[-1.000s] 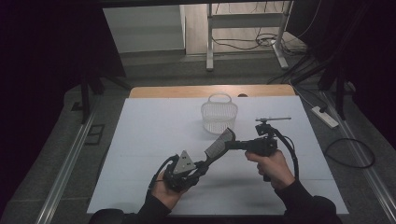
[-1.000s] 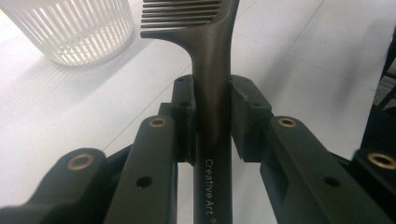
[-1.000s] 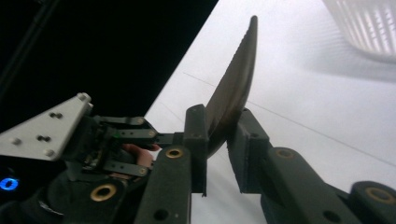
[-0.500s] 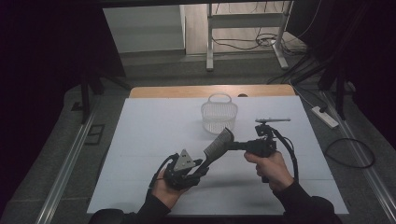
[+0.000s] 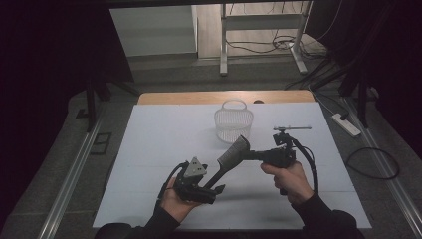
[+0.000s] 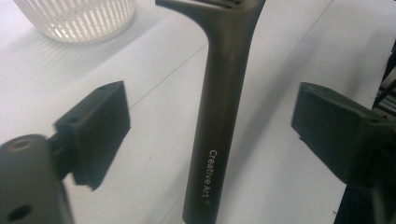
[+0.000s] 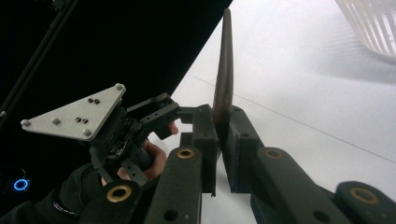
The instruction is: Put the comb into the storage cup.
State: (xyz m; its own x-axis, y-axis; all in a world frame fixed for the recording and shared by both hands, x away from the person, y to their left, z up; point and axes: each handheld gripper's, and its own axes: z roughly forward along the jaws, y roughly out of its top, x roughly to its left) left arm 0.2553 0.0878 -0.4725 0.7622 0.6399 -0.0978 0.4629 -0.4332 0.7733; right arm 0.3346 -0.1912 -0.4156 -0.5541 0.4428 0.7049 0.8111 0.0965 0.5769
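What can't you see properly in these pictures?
- Spatula: its head is cut off by the top edge of the left hand-held gripper view.
- Basket: whether anything lies inside is too small to tell in the high view, and it is cut off by an edge in both gripper views.
- Spatula blade in the right hand-held gripper view: seen edge-on, so its face stays hidden.

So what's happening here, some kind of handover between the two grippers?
Yes. The right gripper is shut on the blade end of a dark slotted spatula, held above the white table. The left gripper has just been opening; its jaws now stand clear on either side of the handle. A white basket waits behind.
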